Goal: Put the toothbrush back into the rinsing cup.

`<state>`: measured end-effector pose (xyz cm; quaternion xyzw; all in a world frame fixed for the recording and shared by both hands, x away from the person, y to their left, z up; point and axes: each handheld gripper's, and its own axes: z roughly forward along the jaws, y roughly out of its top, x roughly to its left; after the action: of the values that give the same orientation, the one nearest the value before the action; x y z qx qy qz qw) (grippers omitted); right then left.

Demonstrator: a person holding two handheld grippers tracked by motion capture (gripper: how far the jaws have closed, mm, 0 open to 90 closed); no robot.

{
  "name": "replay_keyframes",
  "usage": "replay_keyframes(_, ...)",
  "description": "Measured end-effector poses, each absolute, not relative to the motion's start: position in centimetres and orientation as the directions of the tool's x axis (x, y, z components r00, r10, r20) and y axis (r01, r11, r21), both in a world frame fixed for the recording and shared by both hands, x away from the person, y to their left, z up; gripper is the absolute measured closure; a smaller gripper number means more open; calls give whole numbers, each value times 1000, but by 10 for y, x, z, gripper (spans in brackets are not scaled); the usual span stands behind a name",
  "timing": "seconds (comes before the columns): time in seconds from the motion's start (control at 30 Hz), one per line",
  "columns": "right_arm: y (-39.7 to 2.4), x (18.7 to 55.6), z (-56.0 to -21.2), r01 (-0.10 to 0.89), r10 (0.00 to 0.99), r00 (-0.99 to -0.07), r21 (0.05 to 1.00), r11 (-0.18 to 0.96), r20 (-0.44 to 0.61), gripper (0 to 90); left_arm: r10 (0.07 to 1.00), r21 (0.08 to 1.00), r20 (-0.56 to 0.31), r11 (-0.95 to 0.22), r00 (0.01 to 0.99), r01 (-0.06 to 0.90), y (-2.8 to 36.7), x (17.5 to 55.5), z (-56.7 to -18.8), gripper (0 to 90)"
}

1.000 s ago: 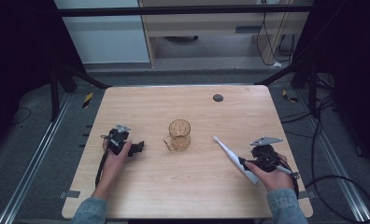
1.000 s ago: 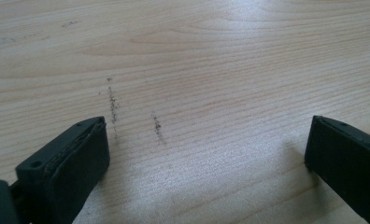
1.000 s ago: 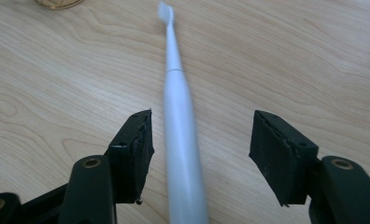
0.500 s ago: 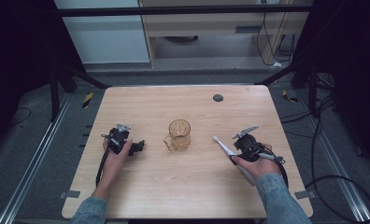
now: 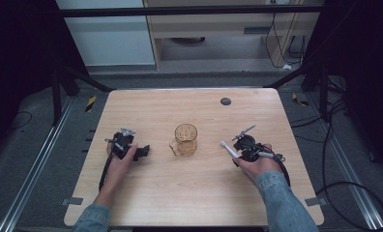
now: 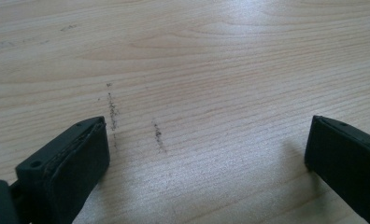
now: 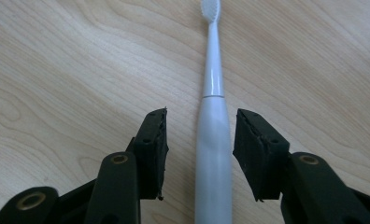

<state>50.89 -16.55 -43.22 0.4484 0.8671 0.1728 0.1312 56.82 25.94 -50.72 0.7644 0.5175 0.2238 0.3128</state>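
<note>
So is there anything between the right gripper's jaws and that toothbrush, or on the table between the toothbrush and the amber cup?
Nothing visible blocks either. The right gripper has its jaws, just closing, on either side of the toothbrush handle, small gaps remaining. Between its head and the amber cup lies bare table.

White electric toothbrush [image 7: 213, 140] flat on the table [image 7: 71, 70], lying straight between the right tongs [image 7: 199, 149], a sliver of gap on either side of its thick handle. Slim neck and bristled head point away beyond the tips, out ahead of them.
</note>
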Motion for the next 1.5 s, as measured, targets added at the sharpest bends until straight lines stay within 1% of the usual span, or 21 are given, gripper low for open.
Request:
replay_keyframes(0.13,-163,511,-434,730,819,-568,414,544,-75,543,931,712,18,-269,365,649,259,569,-507,0)
replay_keyframes(0.3,-161,513,-436,739,820,-564,386,552,-93,534,931,711,18,-269,366,649,259,569,-507,0)
replay_keyframes(0.43,-164,519,-444,759,827,-556,351,549,-91,550,931,712,18,-269,366,649,259,569,-507,0)
replay_keyframes(0.63,-164,528,-454,791,839,-539,298,534,-74,548,930,711,18,-270,366,650,259,569,-507,0)
replay_keyframes(0.67,-165,531,-456,782,831,-550,298,547,-82,548,930,711,18,-269,366,649,259,569,-507,0)
replay_keyframes(0.77,-166,533,-457,796,843,-533,294,530,-74,553,930,711,18,-269,366,649,259,569,-507,0)
replay_keyframes(1.23,-170,538,-464,812,849,-526,270,517,-46,589,930,711,18,-271,368,649,259,569,-507,0)
replay_keyframes(1.5,-170,540,-467,818,852,-522,259,513,-38,625,929,711,18,-272,370,648,259,569,-507,0)
